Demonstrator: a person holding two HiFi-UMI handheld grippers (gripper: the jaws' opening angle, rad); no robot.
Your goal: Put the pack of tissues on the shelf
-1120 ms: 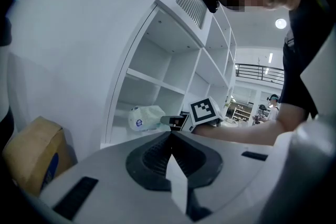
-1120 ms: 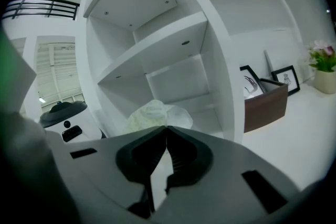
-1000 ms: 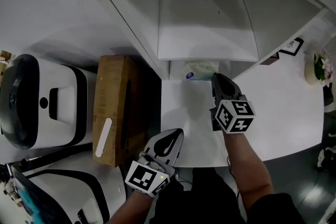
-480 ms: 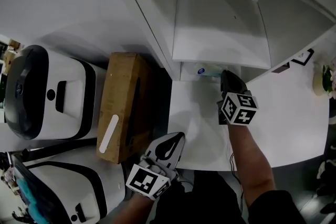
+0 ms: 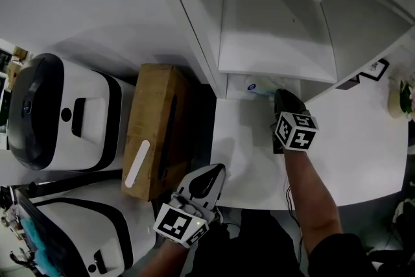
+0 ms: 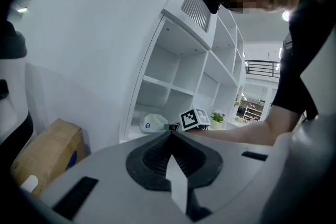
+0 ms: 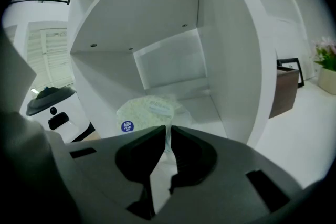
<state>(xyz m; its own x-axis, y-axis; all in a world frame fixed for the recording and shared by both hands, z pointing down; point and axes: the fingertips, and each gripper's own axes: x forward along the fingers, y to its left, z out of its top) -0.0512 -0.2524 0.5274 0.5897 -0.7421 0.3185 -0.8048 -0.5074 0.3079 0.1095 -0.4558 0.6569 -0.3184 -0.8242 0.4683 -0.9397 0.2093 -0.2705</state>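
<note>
The pack of tissues [image 5: 259,86], pale green with a round blue sticker, lies in the lowest compartment of the white shelf [image 5: 275,36], half hidden under the shelf board. My right gripper [image 5: 283,98] reaches into that compartment and is shut on the thin wrapper edge of the pack [image 7: 149,109]; a strip of film shows between its jaws [image 7: 168,129]. The left gripper [image 5: 206,180] hangs shut and empty near the front edge of the white table [image 5: 243,152]. From the left gripper view [image 6: 170,135], the pack [image 6: 152,123] lies just left of the right gripper's marker cube [image 6: 193,118].
A brown cardboard box [image 5: 155,130] stands left of the shelf. Two white-and-black machines [image 5: 58,113] [image 5: 71,237] fill the left side. A dark picture frame [image 5: 375,69] and a flower pot [image 5: 402,93] are at the right. Upper shelf compartments [image 7: 157,18] are bare.
My right gripper has moved forward, carrying the pack from the table in front of the shelf into the bottom compartment. The left gripper has stayed in place.
</note>
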